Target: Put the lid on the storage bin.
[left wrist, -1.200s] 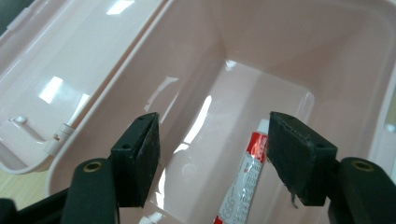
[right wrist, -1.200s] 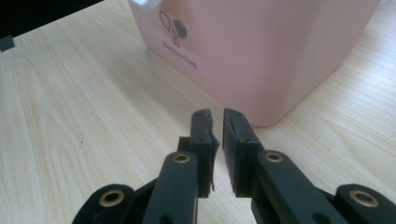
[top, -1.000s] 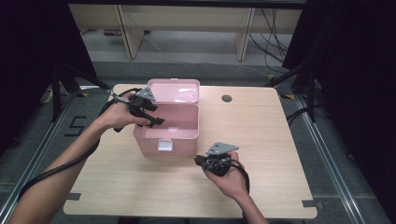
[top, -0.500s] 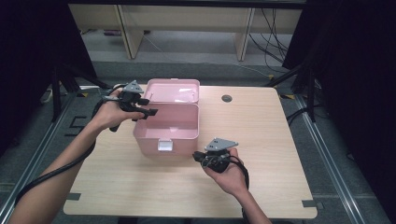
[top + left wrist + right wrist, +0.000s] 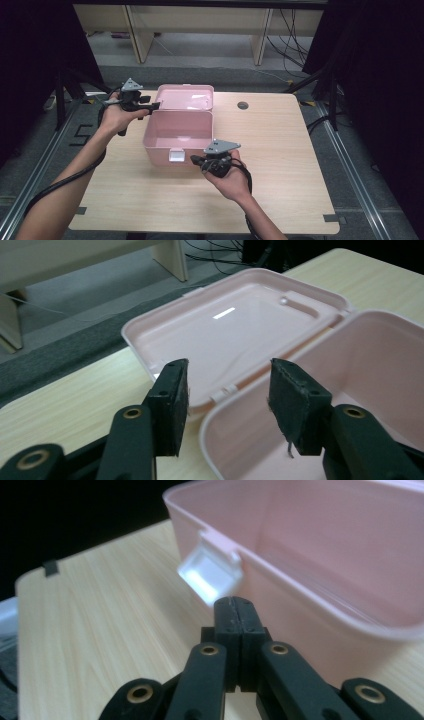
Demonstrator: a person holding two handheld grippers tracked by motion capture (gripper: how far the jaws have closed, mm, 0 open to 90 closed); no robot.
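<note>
Right gripper beside pink box.

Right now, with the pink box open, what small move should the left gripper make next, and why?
Probably reach forward to the lid edge. The left gripper is open, holds nothing, and points at the hinge side of the box. The lid lies folded back; the right gripper waits shut beside the latch.
</note>
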